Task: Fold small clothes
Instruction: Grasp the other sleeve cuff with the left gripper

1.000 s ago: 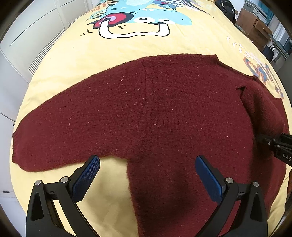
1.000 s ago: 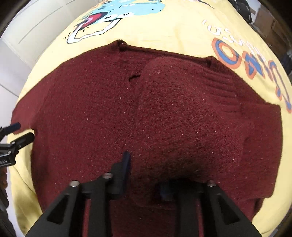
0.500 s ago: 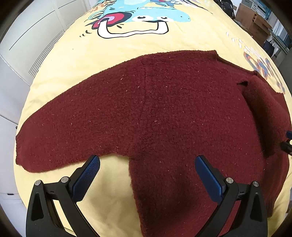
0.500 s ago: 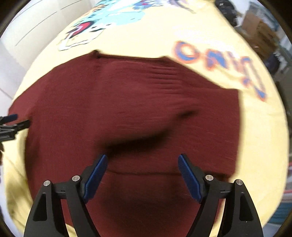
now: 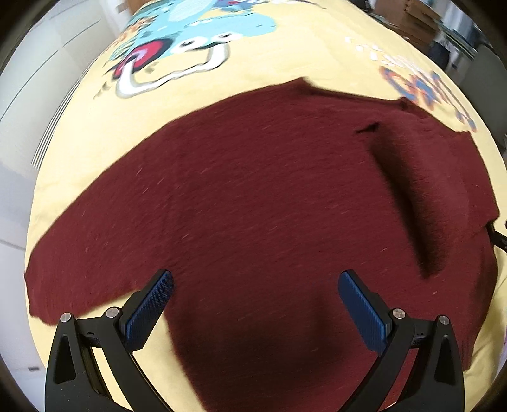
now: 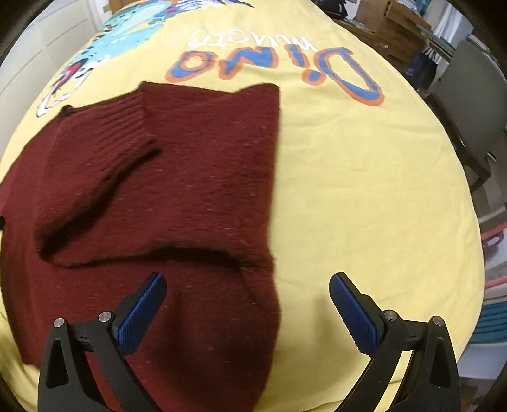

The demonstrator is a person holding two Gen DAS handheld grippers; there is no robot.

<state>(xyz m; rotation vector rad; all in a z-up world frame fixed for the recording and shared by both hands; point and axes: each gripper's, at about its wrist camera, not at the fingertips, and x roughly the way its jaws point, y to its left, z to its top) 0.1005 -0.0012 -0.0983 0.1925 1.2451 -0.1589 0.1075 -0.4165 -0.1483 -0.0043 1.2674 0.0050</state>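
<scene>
A: Item one, garment?

B: Maroon knit sweater (image 5: 253, 196), lying flat on a yellow bedsheet (image 5: 259, 73). In the left wrist view one sleeve (image 5: 73, 263) stretches out to the left, its end near the sheet's left edge. The other sleeve (image 6: 104, 158) is folded in across the body; the right wrist view shows its ribbed cuff (image 6: 126, 123) resting on the chest area, toward the far side.

A: Edges?

B: The right side of the sweater makes a fairly straight line running from far to near, with bare yellow sheet to its right. The folded sleeve casts a dark shadow along its near edge.

A: Item two, grippers?

B: Left gripper (image 5: 255, 305): jaws spread wide, blue pads (image 5: 149, 309) apart, holding nothing, poised above the lower body of the sweater. Right gripper (image 6: 247, 309): likewise released, pads (image 6: 351, 312) wide apart, over the sweater's near right edge, one finger above the knit and the other above the sheet. Whether either touches the cloth cannot be told.

A: Item three, bedding print?

B: A blue cartoon dinosaur (image 5: 190, 35) at the far left, and orange-and-blue "DINO" lettering (image 6: 275, 63) beyond the sweater, seen upside down.

A: Surroundings?

B: White cabinet panels (image 5: 31, 79) on the left; cardboard boxes (image 6: 386, 22) and a grey chair (image 6: 475, 92) at the far right. Both views are somewhat motion-blurred.
</scene>
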